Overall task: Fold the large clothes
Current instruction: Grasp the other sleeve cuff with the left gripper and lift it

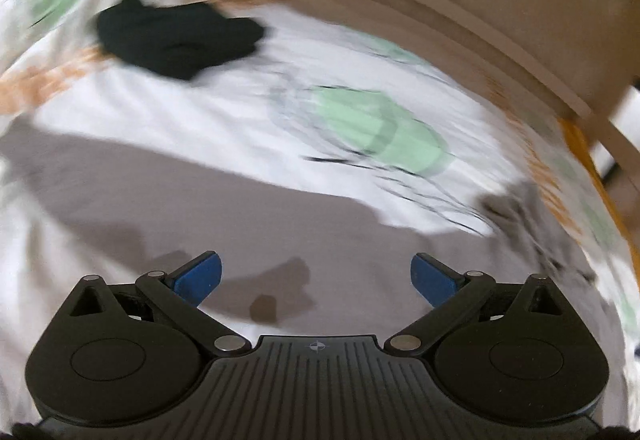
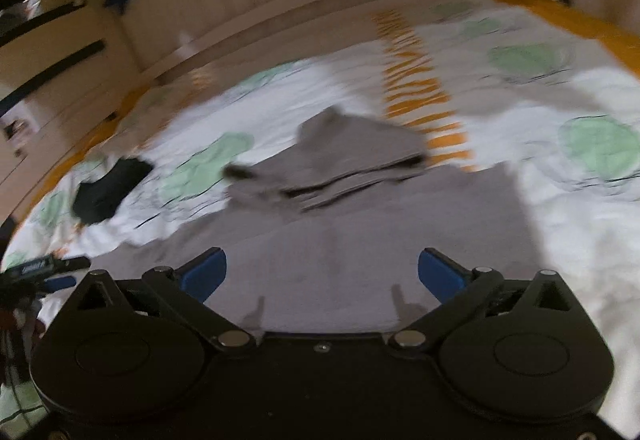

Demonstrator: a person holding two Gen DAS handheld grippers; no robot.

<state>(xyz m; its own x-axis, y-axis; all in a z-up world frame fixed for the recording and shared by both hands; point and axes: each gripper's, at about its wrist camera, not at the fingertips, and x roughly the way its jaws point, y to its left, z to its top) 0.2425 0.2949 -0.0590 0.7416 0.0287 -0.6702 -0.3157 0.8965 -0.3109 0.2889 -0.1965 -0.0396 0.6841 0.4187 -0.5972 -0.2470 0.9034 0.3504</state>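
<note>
A grey garment (image 2: 360, 224) lies spread on the bed, its far part folded over into a thicker layered pile (image 2: 352, 155). My right gripper (image 2: 322, 274) hovers over its near part, open, with nothing between the blue pads (image 2: 204, 274). In the left wrist view the same grey garment (image 1: 200, 207) runs across the bedcover below my left gripper (image 1: 316, 276), which is open and empty, its blue pads (image 1: 198, 276) wide apart. Both views are blurred.
A black piece of clothing (image 1: 176, 35) lies on the white bedcover (image 1: 248, 111) with green and orange print; it shows at the left in the right wrist view (image 2: 108, 191). A beige bed rail (image 1: 460, 11) borders the far side. The other gripper's tip (image 2: 48, 266) pokes in at left.
</note>
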